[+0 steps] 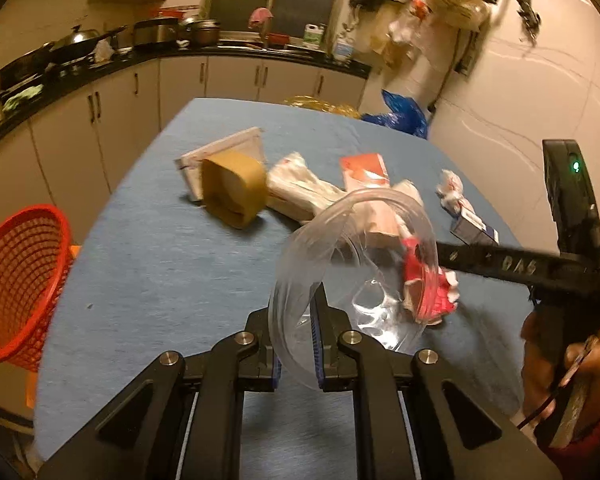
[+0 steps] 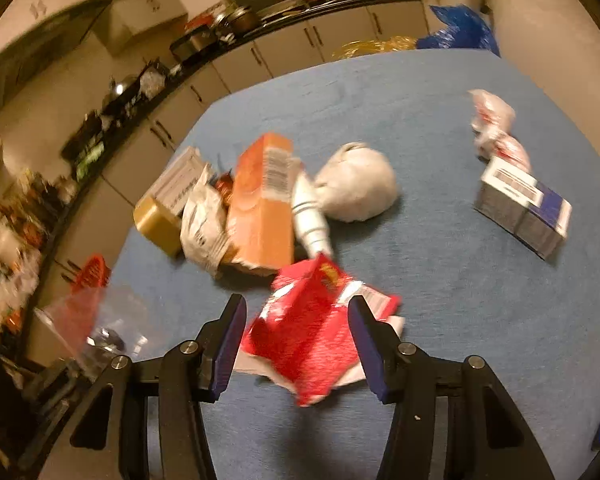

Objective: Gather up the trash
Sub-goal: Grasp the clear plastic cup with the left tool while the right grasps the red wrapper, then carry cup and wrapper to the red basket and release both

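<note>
The left gripper (image 1: 296, 340) is pressed together on the rim of a clear plastic bag (image 1: 352, 264), pinching the thin film between its blue pads so the mouth gapes toward twelve o'clock. The bag looks nearly weightless, limp and slippery; a pinch on a doubled fold of rim should hold better than a single layer, which would likely slide out.

The right gripper (image 2: 296, 344) stands spread about halfway, its fingers on either side of a crumpled red wrapper (image 2: 312, 332); whether the pads actually press on it I cannot tell through the blur. In the left wrist view that wrapper sits at the bag's mouth, at about three o'clock from the left gripper. It is light, crinkly foil-like stuff that will crush rather than resist, so a hold across its bunched middle seems safest.

Farther out on the blue table (image 2: 440, 272), at eleven o'clock from the right gripper, lie an orange carton (image 2: 260, 204), a white crumpled pouch (image 2: 202, 220) and a white wad (image 2: 356, 184); a blue-and-white box (image 2: 524, 208) lies at two o'clock. A red basket (image 1: 16, 280) stands off the table's edge at nine o'clock from the left gripper.
</note>
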Tool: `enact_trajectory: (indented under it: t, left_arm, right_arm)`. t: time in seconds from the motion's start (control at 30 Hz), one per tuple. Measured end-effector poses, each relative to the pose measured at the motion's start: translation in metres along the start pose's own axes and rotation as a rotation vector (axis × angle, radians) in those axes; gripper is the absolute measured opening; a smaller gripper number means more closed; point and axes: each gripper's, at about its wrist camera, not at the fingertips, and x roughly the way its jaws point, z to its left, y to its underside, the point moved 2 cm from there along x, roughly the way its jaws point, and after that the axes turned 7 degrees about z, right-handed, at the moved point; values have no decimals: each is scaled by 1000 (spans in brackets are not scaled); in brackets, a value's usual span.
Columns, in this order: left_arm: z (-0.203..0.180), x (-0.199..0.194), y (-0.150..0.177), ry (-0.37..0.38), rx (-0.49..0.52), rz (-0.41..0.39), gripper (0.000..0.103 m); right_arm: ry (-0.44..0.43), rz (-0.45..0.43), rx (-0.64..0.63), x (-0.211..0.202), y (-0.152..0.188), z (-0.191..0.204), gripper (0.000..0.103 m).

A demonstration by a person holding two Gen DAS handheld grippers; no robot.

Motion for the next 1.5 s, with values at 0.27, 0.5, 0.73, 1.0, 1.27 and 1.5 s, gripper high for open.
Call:
enact_trajectory:
  t: [0.27, 0.5, 0.73, 1.0, 1.27, 1.5]
  left_arm:
    - [15, -9, 3, -14, -16, -11, 11]
    - [18, -10, 4, -8, -32, -10, 11]
    - [29, -22, -2, -19, -56, -22, 11]
    - [75, -58, -11, -111, -121, -77, 12]
    - [171, -77, -4, -275, -266, -77, 12]
    - [236, -69, 12, -363, -352, -40, 12]
  right_arm:
    - [226, 2, -107, 22, 12, 19, 40]
    - [135, -80, -67, -18, 24, -9, 15]
    - [-72, -137, -55, -56, 22, 1, 15]
    - [-320, -144, -253, -69, 8, 103, 15]
    - [-509, 30, -380, -13, -10, 221, 15]
    - [-560, 146, -400, 57, -23, 293, 15]
